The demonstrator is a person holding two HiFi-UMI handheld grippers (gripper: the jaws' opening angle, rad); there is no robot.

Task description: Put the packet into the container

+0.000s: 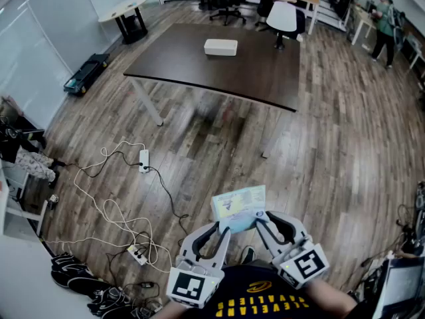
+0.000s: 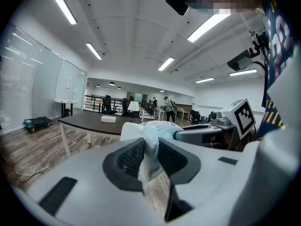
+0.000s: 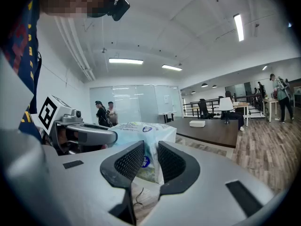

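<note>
Close to the body, the left gripper (image 1: 222,230) and the right gripper (image 1: 264,218) both pinch the packet (image 1: 239,205) between their jaws, holding it above the floor. The container (image 1: 220,46) stands far ahead on the table (image 1: 265,72), so carrying the packet there and putting it in are still left.

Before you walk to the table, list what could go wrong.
1. The packet hangs between the left gripper and the right gripper, each pinching only a thin edge; pulling apart could tear or drop it.
2. Loose cables and a power strip lie on the floor left of the way to the table; a foot could catch.
3. The container is small and sits well in from the table's edge, so the drop may miss.
</note>
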